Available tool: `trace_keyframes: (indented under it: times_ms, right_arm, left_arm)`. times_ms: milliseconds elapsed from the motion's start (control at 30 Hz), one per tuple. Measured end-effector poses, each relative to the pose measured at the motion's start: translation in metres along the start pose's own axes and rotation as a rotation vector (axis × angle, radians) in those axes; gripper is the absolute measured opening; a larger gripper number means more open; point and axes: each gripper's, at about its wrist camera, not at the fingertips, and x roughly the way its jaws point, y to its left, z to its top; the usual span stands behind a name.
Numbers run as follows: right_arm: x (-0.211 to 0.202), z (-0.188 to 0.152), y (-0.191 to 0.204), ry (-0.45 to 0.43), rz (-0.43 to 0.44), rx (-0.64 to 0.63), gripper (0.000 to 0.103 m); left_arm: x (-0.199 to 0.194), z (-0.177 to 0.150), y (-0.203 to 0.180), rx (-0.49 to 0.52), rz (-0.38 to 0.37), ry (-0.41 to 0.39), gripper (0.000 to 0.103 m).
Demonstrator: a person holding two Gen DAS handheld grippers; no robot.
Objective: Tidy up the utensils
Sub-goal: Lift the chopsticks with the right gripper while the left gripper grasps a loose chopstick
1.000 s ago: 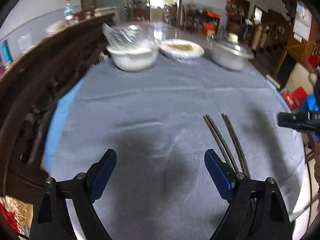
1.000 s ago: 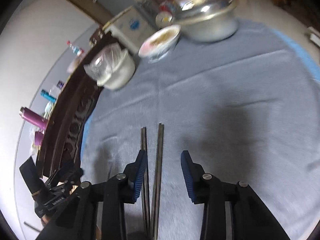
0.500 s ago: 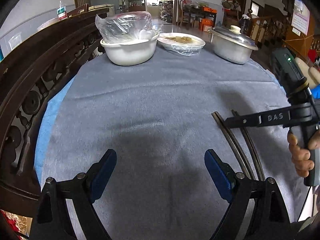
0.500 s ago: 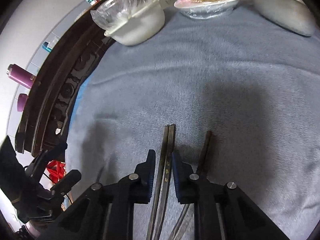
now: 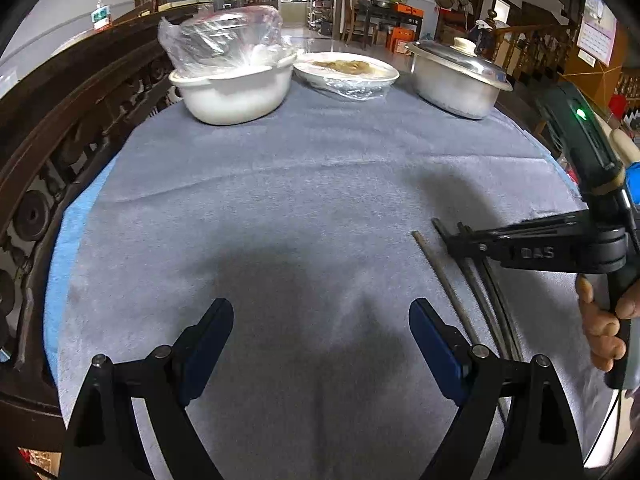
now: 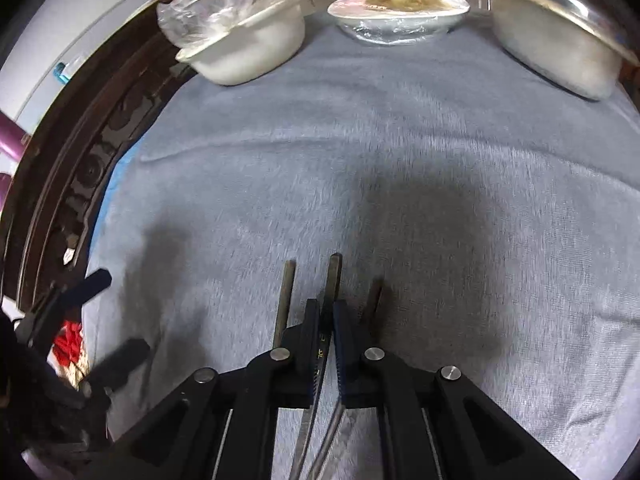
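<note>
Thin dark metal chopsticks lie on the grey tablecloth (image 5: pixel 280 200). In the right wrist view my right gripper (image 6: pixel 328 320) is shut on one chopstick (image 6: pixel 333 276), whose end sticks out past the pads. A second chopstick (image 6: pixel 286 292) lies loose just left of it, and a dark end (image 6: pixel 374 296) shows to the right. In the left wrist view the right gripper (image 5: pixel 460 240) is at the chopsticks' far ends (image 5: pixel 444 280). My left gripper (image 5: pixel 320 340) is open and empty, just left of the chopsticks.
At the table's far side stand a white bowl with plastic wrap (image 5: pixel 236 92), a wrapped plate of food (image 5: pixel 348 72) and a lidded metal pot (image 5: pixel 456 76). A dark carved wooden chair back (image 5: pixel 60 140) runs along the left edge.
My right gripper has closed from part open onto one chopstick. One chopstick has parted from the pair and lies further left. The left gripper stays open in place.
</note>
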Motion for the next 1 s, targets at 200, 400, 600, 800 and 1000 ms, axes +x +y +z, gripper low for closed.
trace_keyframes:
  times_ms: [200, 400, 600, 800, 1000]
  right_arm:
    - [0.000, 0.004, 0.006, -0.028, -0.015, -0.036, 0.008]
    - [-0.034, -0.007, -0.031, -0.183, 0.096, 0.076, 0.007]
    - [-0.085, -0.030, -0.068, -0.369, 0.187, 0.190, 0.007]
    - [-0.121, -0.058, -0.097, -0.466, 0.216, 0.272, 0.007]
    - [-0.160, -0.083, -0.106, -0.568, 0.196, 0.314, 0.007]
  left_arm:
    - [0.011, 0.010, -0.002, -0.017, -0.046, 0.042, 0.087]
    - [0.037, 0.029, -0.023, -0.025, -0.160, 0.131, 0.066]
    - [0.065, 0.043, -0.050, 0.002, -0.184, 0.183, 0.057]
    - [0.073, 0.052, -0.061, 0.030, -0.167, 0.190, 0.017]
    - [0.073, 0.051, -0.064, 0.048, -0.139, 0.173, 0.009]
